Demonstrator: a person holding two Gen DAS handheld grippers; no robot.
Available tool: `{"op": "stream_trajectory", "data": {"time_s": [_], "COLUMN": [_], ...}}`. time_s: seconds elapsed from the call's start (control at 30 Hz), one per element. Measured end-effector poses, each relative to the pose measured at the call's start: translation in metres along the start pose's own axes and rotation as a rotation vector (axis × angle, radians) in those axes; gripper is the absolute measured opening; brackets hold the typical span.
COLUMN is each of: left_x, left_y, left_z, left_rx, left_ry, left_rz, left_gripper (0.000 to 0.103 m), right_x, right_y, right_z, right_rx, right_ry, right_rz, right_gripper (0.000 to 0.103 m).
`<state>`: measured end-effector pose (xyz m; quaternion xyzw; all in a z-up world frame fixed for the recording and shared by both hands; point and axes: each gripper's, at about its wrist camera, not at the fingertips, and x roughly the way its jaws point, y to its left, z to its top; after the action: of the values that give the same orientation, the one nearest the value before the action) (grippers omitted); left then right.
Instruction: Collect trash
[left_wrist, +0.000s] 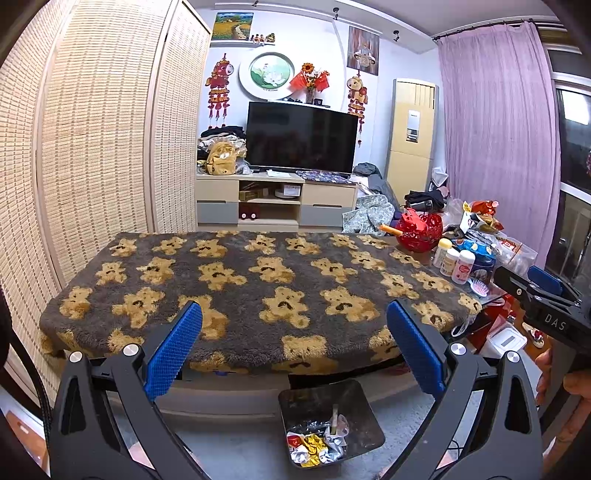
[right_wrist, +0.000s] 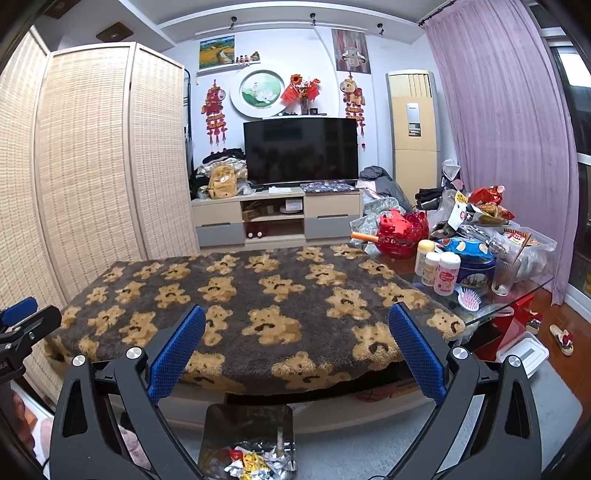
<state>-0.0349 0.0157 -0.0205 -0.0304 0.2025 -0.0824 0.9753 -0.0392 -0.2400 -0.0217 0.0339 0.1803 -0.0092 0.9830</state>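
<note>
Both hand-held grippers, left (left_wrist: 293, 328) and right (right_wrist: 297, 332), gape wide, empty.

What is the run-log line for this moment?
left gripper: open, empty | right gripper: open, empty | trash bin: holds wrappers | blanket: no trash visible

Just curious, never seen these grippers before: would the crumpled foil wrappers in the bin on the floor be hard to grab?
The foil wrappers look thin and crumpled, so probably very light and easily squashed. Their shiny surface may slip a little. Loosely piled in the bin, neighbours could shift.
</note>
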Motion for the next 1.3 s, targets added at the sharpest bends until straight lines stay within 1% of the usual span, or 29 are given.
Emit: {"op": "stream_trajectory", "data": {"time_s": [1.3], "left_x": [-0.0051], "left_y": [0.0059], "left_z": [0.0075], "left_rx": [0.002], "left_ry": [-0.022], "left_rz": [0.003], "left_gripper": [0.095], "right_x": [-0.0021], "right_y": [-0.0019], "right_z": [0.0038], "right_rx": [-0.011], "right_ry": [-0.001], "right_rz": [-0.001], "right_gripper": [0.1]}}
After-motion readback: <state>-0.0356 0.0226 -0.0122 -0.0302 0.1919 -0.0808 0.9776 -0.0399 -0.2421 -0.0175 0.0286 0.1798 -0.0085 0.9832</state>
